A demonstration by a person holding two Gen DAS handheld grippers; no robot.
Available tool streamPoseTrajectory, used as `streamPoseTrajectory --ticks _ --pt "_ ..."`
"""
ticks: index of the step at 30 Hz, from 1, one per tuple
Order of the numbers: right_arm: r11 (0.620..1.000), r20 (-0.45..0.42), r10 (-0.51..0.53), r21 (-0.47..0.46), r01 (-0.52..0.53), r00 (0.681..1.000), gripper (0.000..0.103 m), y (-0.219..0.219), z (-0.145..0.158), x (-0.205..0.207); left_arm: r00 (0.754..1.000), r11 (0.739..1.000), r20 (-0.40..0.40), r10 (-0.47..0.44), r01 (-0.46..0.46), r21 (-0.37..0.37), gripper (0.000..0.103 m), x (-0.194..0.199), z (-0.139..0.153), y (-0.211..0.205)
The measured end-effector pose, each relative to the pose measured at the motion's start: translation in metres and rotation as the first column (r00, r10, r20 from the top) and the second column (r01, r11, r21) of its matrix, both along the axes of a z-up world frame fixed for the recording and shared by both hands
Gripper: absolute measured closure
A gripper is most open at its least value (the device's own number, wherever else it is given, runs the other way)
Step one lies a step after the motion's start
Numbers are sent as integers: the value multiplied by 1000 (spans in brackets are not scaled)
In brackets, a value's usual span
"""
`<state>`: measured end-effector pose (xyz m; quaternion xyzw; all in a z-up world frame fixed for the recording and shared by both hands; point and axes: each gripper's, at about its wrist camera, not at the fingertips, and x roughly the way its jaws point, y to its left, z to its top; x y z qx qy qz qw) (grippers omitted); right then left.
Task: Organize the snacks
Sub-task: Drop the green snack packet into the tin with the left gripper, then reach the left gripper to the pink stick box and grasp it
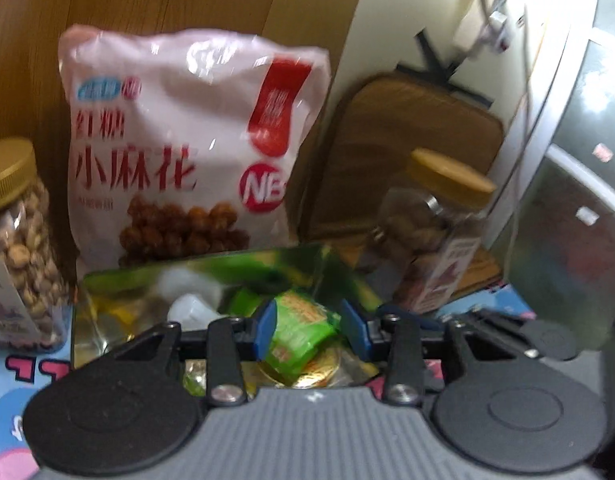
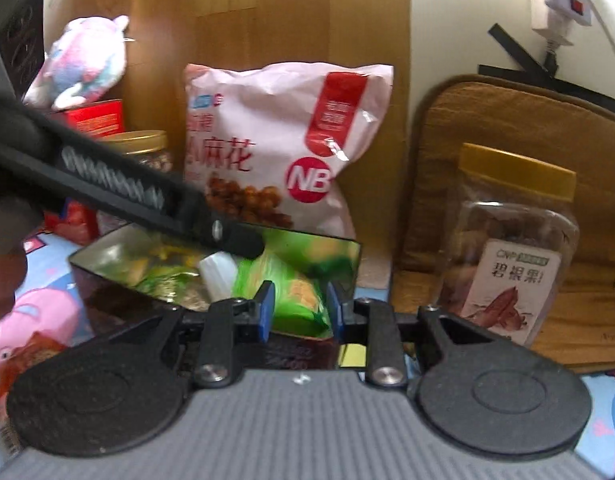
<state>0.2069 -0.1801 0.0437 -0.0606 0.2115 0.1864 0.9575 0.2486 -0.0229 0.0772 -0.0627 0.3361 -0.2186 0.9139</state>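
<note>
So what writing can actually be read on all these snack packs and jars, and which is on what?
"小麻花" in big red characters: pink snack bag
"NB" in a red circle: same pink bag
"碧根果": label of the yellow-lidded jar on the right
"CNP": top of that jar's label, with smaller print beside it too blurred to read
Red banner on the pink bag, and its blue badge: too blurred
Peanut jar label, green wrappers in the box: unreadable

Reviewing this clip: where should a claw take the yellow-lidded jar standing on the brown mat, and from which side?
Grip the jar across its clear body, just under the yellow lid, coming in level from the front. It stands upright with open space on both sides; the brown mat rises close behind.
</note>
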Motion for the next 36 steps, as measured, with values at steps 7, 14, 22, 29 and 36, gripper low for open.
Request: streamPoseTrajectory --ticks 7,14,22,29,36 --pt "997 23 -13 79 12 1000 71 -13 8 -46 1000 999 2 -14 15 -39 67 -27 -3 14" --pt "980 -118 88 186 -65 989 70 -5 -14 -96 995 992 98 10 3 -128 65 -112 12 70" --pt "953 -241 147 293 -72 959 24 48 -20 -90 979 973 8 203 -201 -112 65 -173 -27 134" --pt "974 -294 135 213 -73 946 48 71 -33 -87 983 974 -9 185 -185 -135 65 -192 -30 138" --pt "983 -311 145 151 -101 939 77 -1 -27 -131 994 982 -7 113 -113 -152 65 -194 -28 117"
